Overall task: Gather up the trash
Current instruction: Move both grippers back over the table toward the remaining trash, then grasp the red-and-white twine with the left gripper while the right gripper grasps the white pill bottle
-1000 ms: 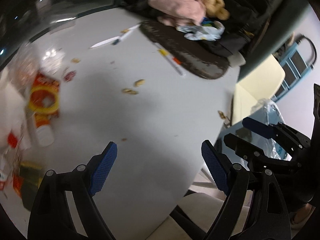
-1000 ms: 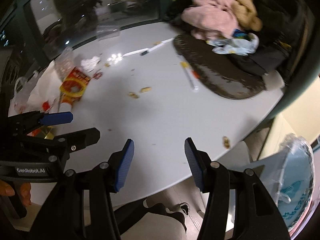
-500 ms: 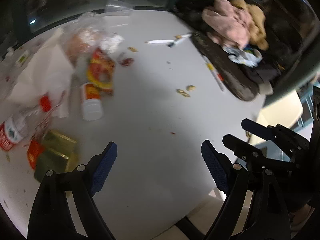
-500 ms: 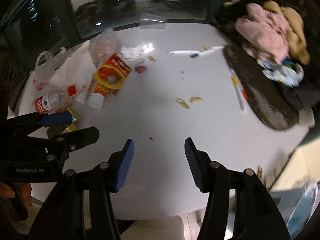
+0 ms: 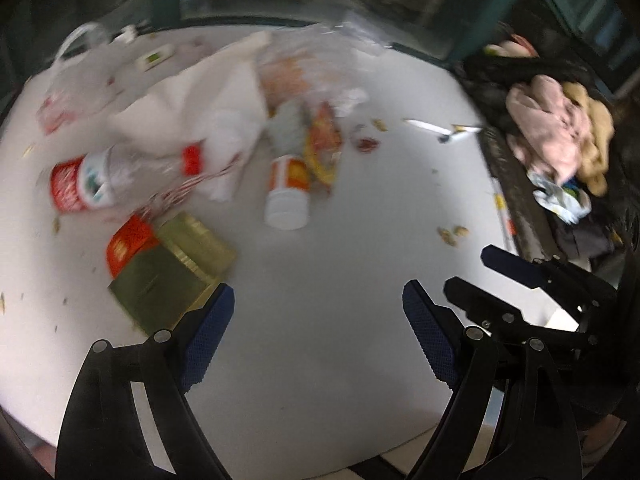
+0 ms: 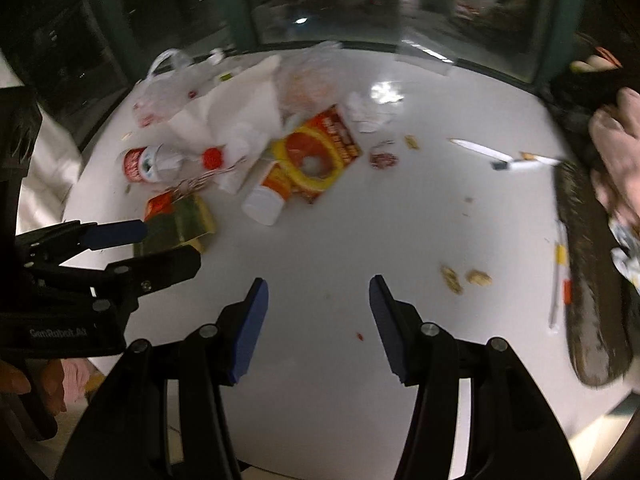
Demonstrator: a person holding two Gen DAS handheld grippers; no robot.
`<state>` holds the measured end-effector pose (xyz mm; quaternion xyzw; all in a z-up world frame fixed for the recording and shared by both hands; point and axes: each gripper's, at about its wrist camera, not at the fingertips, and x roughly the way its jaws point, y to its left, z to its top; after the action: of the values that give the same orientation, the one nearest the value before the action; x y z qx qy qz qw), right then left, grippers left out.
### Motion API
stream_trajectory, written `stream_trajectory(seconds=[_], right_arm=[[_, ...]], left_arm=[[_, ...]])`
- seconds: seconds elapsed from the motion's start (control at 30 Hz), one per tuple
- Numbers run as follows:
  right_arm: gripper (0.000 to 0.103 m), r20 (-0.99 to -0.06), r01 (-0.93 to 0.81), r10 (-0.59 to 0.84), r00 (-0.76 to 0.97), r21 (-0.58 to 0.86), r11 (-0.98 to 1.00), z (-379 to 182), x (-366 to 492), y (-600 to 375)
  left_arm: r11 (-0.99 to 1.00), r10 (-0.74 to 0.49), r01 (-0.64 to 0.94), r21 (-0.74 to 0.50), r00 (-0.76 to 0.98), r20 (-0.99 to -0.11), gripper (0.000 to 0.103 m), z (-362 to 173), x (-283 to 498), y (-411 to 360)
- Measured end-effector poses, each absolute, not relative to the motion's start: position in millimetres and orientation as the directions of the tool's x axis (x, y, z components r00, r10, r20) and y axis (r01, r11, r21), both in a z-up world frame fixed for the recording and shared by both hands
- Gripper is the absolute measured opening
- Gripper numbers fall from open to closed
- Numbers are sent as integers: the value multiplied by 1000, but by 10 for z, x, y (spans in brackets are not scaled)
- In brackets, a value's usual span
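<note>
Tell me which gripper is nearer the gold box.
Left. The left gripper hovers open right beside the gold box, one finger by its corner. The right gripper hovers farther right, over bare table.

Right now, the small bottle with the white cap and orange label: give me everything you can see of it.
The small bottle looks like plastic, with a wide white screw cap and an orange-and-yellow label; the print is too blurred to read. It lies on its side on the white table, cap end toward the grippers. Its far end rests against or slightly over the red-and-yellow packet; which, I cannot tell. White crumpled paper lies just behind it. Neither gripper touches it. In the left wrist view it shows at.
</note>
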<state>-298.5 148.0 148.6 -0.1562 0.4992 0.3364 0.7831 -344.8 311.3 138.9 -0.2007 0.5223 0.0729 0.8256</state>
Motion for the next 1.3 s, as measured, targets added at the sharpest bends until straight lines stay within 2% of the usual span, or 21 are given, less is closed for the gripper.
stream_trajectory(seconds=[0.1, 0.17, 0.37, 0.8, 1.3], right_arm=[[52, -891, -712, 378, 253, 93, 696, 1461, -2942, 1600], [60, -894, -715, 381, 234, 108, 691, 1423, -2899, 1709], [60, -891, -732, 406, 201, 139, 667, 1411, -2868, 2041], [60, -896, -686, 386, 221, 139, 714, 1380, -2776, 2641], [60, -941, -597, 296, 165, 144, 789, 1003, -2417, 2738]], left_arm=[[879, -67, -403, -255, 425, -903, 83, 1316, -3534, 3260], [874, -41, -429, -229, 404, -914, 83, 1293, -3596, 3350], [861, 12, -467, -201, 414, -910, 83, 1329, -3642, 3730], [899, 1, -405, -169, 387, -922, 83, 1242, -3401, 4348], [926, -45, -345, -156, 310, -950, 83, 813, -2997, 4406]])
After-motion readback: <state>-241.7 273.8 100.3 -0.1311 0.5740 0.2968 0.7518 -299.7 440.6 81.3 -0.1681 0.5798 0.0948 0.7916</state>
